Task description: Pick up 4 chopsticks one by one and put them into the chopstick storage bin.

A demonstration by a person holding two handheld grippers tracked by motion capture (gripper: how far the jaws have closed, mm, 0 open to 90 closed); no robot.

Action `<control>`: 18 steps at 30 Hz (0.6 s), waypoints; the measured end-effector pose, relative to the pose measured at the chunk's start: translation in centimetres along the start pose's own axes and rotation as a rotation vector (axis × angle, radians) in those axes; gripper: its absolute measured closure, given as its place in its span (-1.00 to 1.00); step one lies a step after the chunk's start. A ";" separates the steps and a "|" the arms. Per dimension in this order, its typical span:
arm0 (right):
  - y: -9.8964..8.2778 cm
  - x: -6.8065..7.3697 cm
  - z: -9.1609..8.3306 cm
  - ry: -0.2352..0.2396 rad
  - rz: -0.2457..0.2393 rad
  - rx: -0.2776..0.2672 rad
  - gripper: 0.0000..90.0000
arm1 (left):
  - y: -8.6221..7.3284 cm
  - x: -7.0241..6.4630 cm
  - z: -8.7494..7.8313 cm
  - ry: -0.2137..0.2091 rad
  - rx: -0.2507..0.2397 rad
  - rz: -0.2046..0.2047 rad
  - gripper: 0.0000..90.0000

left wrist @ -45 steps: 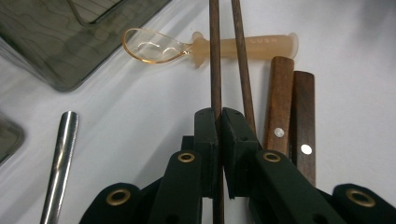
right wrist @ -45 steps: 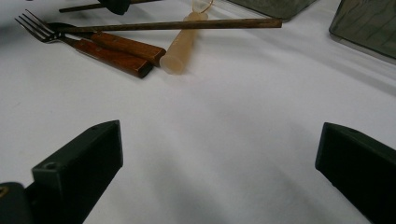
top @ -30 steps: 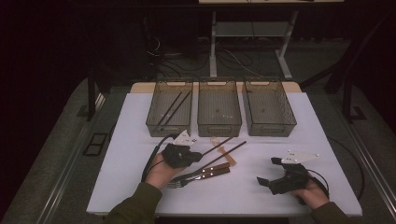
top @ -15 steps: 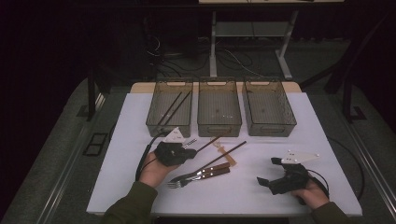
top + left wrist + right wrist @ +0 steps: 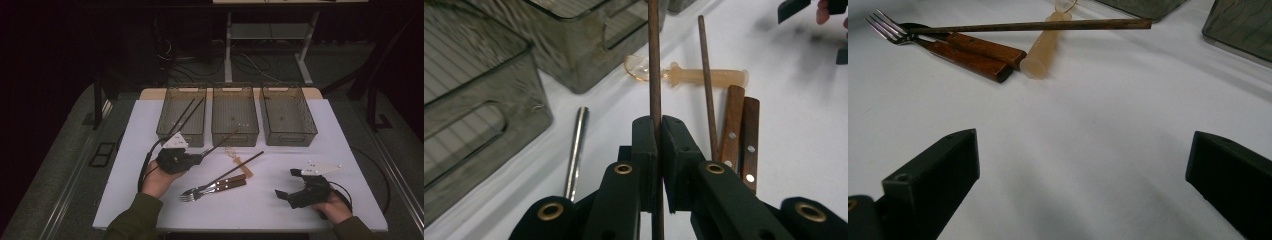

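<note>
left claw (image 5: pixel 658 145) pinches a chopstick (image 5: pixel 654 60).

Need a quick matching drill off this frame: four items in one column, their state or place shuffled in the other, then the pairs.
Items:
1. left tool
2. right tool
3. left bin
4. fork

States:
A. lies on the white table, tines toward the person
B. jaws wide apart, nothing between them
C. holds two dark chopsticks
D. shut on a dark chopstick

Pairs: 1-D, 2-B, 3-C, 4-A
</note>
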State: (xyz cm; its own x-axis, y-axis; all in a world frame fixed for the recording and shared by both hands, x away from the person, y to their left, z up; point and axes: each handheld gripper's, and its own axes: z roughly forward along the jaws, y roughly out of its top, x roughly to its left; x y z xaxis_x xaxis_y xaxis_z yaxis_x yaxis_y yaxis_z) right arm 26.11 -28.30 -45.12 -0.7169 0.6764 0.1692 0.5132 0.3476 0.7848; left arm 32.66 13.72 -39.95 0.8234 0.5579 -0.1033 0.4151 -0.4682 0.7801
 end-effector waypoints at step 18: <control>0.0 -0.2 0.0 0.000 0.009 -0.003 -0.98 | 0.1 2.4 -2.2 0.073 -0.052 -0.049 0.88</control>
State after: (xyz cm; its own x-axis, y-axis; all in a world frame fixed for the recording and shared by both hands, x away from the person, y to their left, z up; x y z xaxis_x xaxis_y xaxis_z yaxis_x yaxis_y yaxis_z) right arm 26.24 -28.41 -45.16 -0.7119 0.6798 0.1764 0.5185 0.3394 0.7848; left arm 33.84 16.51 -38.80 0.7716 0.6284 -0.0985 0.4321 -0.4042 0.8062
